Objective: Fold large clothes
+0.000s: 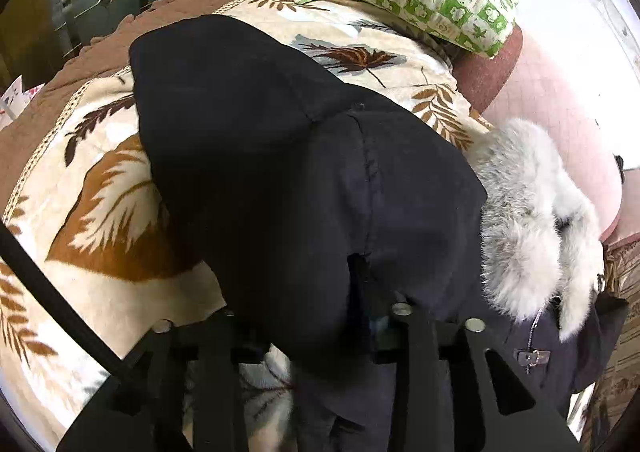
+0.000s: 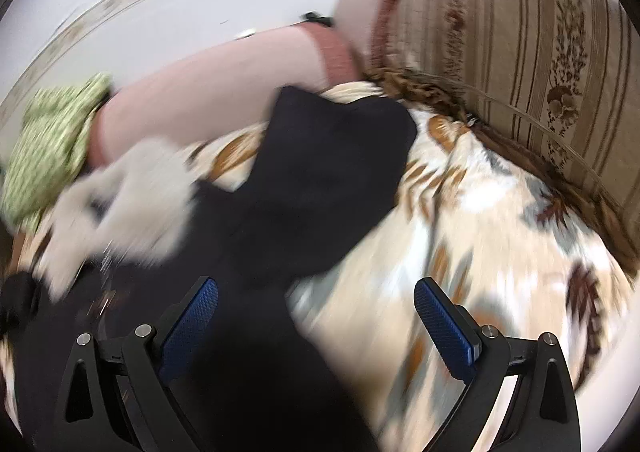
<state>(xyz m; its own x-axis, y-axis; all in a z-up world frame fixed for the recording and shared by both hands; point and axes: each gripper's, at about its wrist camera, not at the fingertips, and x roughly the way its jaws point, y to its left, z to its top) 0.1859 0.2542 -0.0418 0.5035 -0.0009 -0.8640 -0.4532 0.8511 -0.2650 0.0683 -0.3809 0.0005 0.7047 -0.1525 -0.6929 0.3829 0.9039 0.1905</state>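
- Lying on a cream leaf-patterned blanket (image 1: 120, 212), the black fur-trimmed coat (image 1: 280, 172) drapes over the left gripper (image 1: 316, 316); whether its fingers clench is hidden.
- Right gripper (image 2: 316, 328) fingers spread, holding nothing, above the coat's edge.

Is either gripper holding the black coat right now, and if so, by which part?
The right gripper is open and holds nothing. The left gripper is buried under a fold of the black coat; a grasp looks likely, but its jaws are hidden.

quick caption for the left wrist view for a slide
Left claw buried under a fold of the black coat, grey fur collar to one side, on a leaf-print blanket.
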